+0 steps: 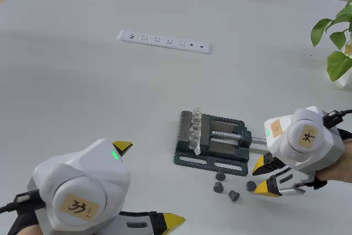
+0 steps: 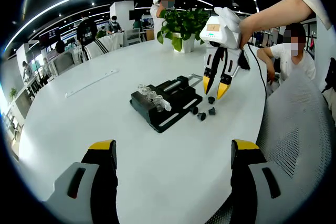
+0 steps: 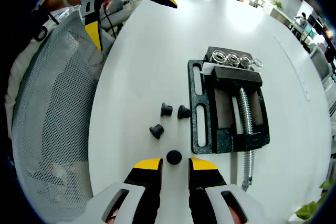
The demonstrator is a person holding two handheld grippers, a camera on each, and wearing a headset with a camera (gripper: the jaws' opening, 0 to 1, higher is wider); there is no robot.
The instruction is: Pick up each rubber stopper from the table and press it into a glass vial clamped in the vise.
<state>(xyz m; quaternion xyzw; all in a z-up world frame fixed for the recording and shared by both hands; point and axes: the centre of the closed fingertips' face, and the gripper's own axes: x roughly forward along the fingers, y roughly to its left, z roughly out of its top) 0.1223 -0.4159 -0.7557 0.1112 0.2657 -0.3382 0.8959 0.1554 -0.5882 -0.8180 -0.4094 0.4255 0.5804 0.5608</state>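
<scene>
A black vise point(image 1: 220, 146) sits mid-table and clamps a row of clear glass vials point(image 1: 195, 129) at its left end. Several dark rubber stoppers point(image 1: 219, 187) lie on the table just in front of the vise. My right gripper point(image 1: 262, 177) hovers low beside them, open. In the right gripper view, one stopper point(image 3: 174, 156) lies on the table just ahead of the gap of the right gripper point(image 3: 174, 164), untouched, with the others point(image 3: 166, 109) beyond it next to the vise point(image 3: 231, 108). My left gripper point(image 1: 147, 184) hangs wide open at the near left, holding nothing.
A white power strip point(image 1: 164, 41) lies at the back of the table. A potted plant point(image 1: 335, 37) stands at the right edge. A mesh chair point(image 3: 52, 129) stands by the near table edge. People sit at desks far behind.
</scene>
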